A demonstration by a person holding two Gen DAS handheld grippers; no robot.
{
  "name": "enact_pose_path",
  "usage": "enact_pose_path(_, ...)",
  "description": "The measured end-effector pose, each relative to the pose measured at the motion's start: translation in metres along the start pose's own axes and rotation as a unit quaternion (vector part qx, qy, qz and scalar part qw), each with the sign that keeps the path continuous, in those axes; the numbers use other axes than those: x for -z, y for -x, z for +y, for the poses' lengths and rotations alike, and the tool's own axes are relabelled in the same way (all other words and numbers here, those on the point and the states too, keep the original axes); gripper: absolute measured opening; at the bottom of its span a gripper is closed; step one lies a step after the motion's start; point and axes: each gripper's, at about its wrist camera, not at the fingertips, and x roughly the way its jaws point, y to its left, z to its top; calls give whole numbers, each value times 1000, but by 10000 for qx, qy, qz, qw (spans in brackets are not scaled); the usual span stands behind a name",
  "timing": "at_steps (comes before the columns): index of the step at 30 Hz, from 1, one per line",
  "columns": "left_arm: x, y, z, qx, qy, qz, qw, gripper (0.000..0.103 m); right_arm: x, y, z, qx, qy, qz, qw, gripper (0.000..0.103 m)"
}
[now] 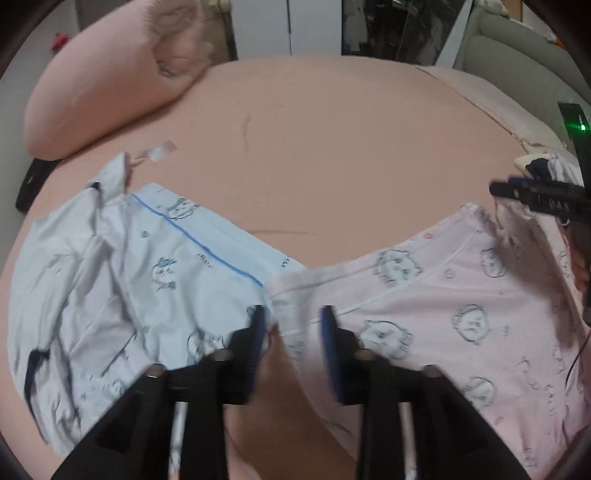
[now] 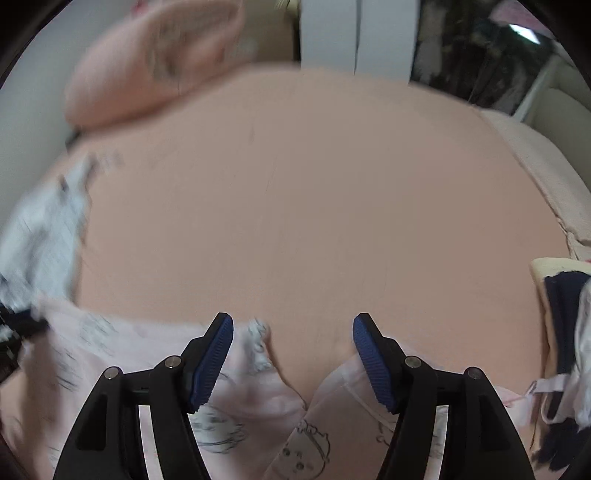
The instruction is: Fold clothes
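A pale pink printed garment [image 1: 461,306] lies on the pink bed sheet [image 1: 314,147], next to a light blue printed garment [image 1: 147,280] on its left. My left gripper [image 1: 293,328] is open, its blue pads either side of the pink garment's white waistband edge. My right gripper [image 2: 293,332] is open and empty, hovering just above the pink garment [image 2: 251,387]; it also shows at the right edge of the left wrist view [image 1: 517,192]. The right wrist view is blurred.
A pink pillow [image 1: 110,85] lies at the bed's far left. A small pile of dark and white clothes [image 2: 565,332] sits at the bed's right edge. White wardrobe doors [image 1: 288,26] and a beige sofa [image 1: 517,55] stand beyond the bed.
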Motion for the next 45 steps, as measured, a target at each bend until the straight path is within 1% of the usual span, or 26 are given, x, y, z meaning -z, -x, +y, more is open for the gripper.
enact_pose_path(2, 9, 6, -18, 156, -187, -63, 9997, 42, 13, 5, 3, -281, 143, 506, 9982, 67)
enact_pose_path(3, 13, 7, -29, 217, -251, -96, 9994, 42, 29, 10, 9, -463, 278, 738, 9958, 67)
enact_pose_path(5, 29, 5, -38, 627, -131, -41, 9979, 42, 59, 20, 23, -577, 507, 984, 9922, 67)
enact_pose_path(6, 38, -6, -47, 611, -208, 172, 9978, 42, 75, 26, 29, -644, 575, 1059, 9906, 67)
enact_pose_path(8, 56, -29, -66, 569, -366, 592, 9959, 43, 97, 34, 35, -644, 604, 1104, 9900, 67)
enact_pose_path(9, 62, -26, -71, 311, -522, 622, 9962, 42, 104, 36, 38, -510, 669, 1089, 9905, 67)
enact_pose_path(11, 63, -3, -75, 381, -358, 542, 9972, 42, 119, 45, 41, -177, 801, 994, 9917, 67)
enact_pose_path(13, 65, 21, -88, 813, -438, 349, 9951, 43, 135, 71, 35, -70, 727, 680, 9950, 67)
enact_pose_path(15, 71, 31, -111, 1096, -867, 166, 9900, 48, 150, 90, 34, -179, 563, 641, 9962, 67)
enact_pose_path(17, 82, 10, -137, 1167, -1312, 773, 9814, 48, 168, 78, 51, -167, 646, 918, 9935, 67)
enact_pose_path(19, 98, -1, -148, 888, -1688, 1170, 9747, 49, 188, 63, 67, -103, 741, 1204, 9899, 68)
enact_pose_path(21, 110, 16, -142, 815, -1643, 1213, 9755, 48, 212, 74, 65, -34, 740, 1156, 9905, 68)
enact_pose_path(22, 116, 17, -136, 812, -1542, 1478, 9736, 48, 222, 83, 60, -16, 723, 1141, 9908, 68)
enact_pose_path(24, 130, 24, -129, 818, -1576, 1763, 9682, 49, 242, 99, 50, -29, 783, 1200, 9897, 69)
enact_pose_path(26, 133, 32, -133, 679, -1797, 1734, 9659, 49, 253, 109, 42, 43, 798, 1349, 9876, 71)
enact_pose_path(28, 125, 44, -145, 692, -1824, 1279, 9724, 49, 254, 121, 35, 12, 507, 1245, 9909, 71)
enact_pose_path(30, 114, 49, -164, 1111, -1653, 846, 9763, 49, 251, 130, 33, 65, 235, 963, 9951, 71)
enact_pose_path(31, 112, 46, -173, 1246, -1641, 796, 9753, 49, 251, 132, 33, 85, 135, 864, 9961, 71)
enact_pose_path(32, 113, 37, -180, 1300, -1683, 907, 9729, 49, 254, 128, 33, 130, 82, 935, 9955, 71)
enact_pose_path(34, 128, 19, -194, 995, -1991, 1355, 9655, 49, 265, 115, 31, 256, 7, 1266, 9916, 71)
enact_pose_path(37, 142, 29, -187, 933, -2090, 1303, 9647, 49, 286, 126, 31, 89, 93, 1339, 9909, 71)
enact_pose_path(40, 139, 31, -167, 1200, -1834, 1648, 9617, 49, 304, 141, 25, -144, 167, 1639, 9862, 71)
enact_pose_path(41, 132, 32, -163, 1285, -1723, 1634, 9629, 49, 307, 147, 22, -221, 152, 1657, 9858, 71)
enact_pose_path(42, 124, 32, -158, 1368, -1612, 1616, 9639, 49, 306, 154, 16, -292, 85, 1556, 9874, 71)
enact_pose_path(43, 113, 34, -158, 1429, -1549, 1465, 9665, 49, 302, 161, 10, -300, -8, 1390, 9898, 71)
enact_pose_path(45, 89, 34, -160, 1557, -1461, 1190, 9697, 49, 285, 169, -9, -83, -191, 1051, 9942, 71)
